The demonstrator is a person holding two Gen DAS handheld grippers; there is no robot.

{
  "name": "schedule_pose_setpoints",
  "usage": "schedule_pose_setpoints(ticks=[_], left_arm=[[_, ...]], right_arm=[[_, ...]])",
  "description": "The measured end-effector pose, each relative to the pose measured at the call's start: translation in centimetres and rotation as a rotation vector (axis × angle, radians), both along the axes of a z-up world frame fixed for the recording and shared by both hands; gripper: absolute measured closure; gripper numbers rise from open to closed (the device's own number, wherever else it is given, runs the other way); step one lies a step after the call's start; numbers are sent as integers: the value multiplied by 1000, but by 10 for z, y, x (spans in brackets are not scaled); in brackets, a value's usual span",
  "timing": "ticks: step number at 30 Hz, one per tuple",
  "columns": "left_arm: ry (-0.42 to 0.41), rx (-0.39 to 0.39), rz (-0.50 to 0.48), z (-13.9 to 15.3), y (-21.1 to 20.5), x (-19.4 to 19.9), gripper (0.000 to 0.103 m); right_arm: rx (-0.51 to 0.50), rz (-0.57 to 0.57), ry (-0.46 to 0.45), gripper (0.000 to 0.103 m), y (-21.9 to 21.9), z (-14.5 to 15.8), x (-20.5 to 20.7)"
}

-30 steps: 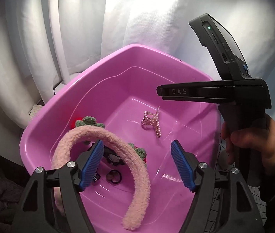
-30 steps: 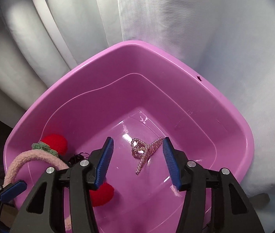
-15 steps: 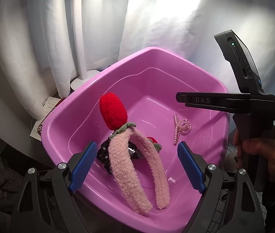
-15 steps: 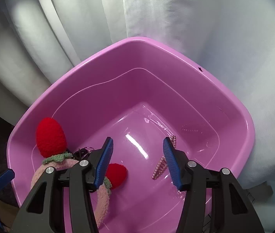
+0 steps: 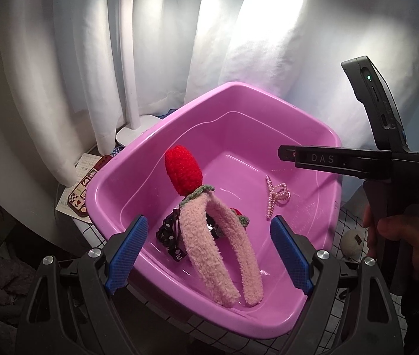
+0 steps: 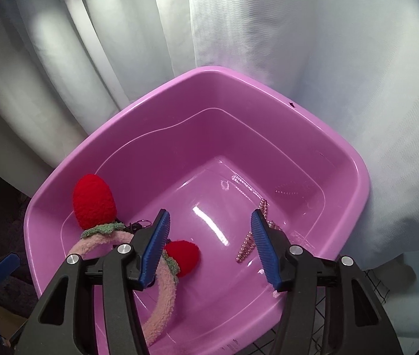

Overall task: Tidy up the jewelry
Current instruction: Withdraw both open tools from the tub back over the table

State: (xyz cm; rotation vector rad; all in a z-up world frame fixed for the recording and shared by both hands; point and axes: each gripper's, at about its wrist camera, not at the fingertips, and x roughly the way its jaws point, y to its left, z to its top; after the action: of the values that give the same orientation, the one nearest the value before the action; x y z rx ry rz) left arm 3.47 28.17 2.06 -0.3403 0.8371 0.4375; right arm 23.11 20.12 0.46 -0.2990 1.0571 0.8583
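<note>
A pink plastic tub (image 5: pixel 271 103) (image 6: pixel 268 88) holds a fluffy pink headband (image 5: pixel 206 245) (image 6: pixel 162 304) with red knitted strawberries (image 5: pixel 182 173) (image 6: pixel 94 202), a pink pearl hair claw (image 5: pixel 276 196) (image 6: pixel 246 248) and a black dotted hair clip (image 5: pixel 169 232). My left gripper (image 5: pixel 206 254) is open and empty above the tub's near rim. My right gripper (image 6: pixel 209 248) is open and empty above the tub; the claw lies just past its right finger. The right gripper's body (image 5: pixel 357 159) shows in the left wrist view.
White curtains (image 6: pixel 298 44) hang behind the tub. A white lamp base (image 5: pixel 138 127) and a patterned card (image 5: pixel 82 189) sit at the left. A black wire grid (image 5: pixel 345 227) lies under the tub, with a small pale ball (image 5: pixel 352 241) at the right.
Both grippers have pulled back and up from the tub. The headband now rests in the tub with one strawberry upright. The pearl claw lies on the tub floor.
</note>
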Motion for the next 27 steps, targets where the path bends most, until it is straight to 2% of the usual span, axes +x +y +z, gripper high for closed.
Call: schedule_pose_setpoints(ticks=[6, 13, 21, 27], left_arm=[[-19, 37, 9, 6, 2, -11, 20], [-61, 75, -4, 20, -14, -22, 13], [-147, 104, -76, 37, -70, -33, 8], [-147, 79, -169, 36, -123, -39, 8]], right_arm=[[56, -45, -7, 45, -26, 12, -13], [152, -102, -34, 39, -78, 31, -38], [182, -239, -59, 38, -195, 37, -72], [156, -406, -66, 37, -304, 30, -95]])
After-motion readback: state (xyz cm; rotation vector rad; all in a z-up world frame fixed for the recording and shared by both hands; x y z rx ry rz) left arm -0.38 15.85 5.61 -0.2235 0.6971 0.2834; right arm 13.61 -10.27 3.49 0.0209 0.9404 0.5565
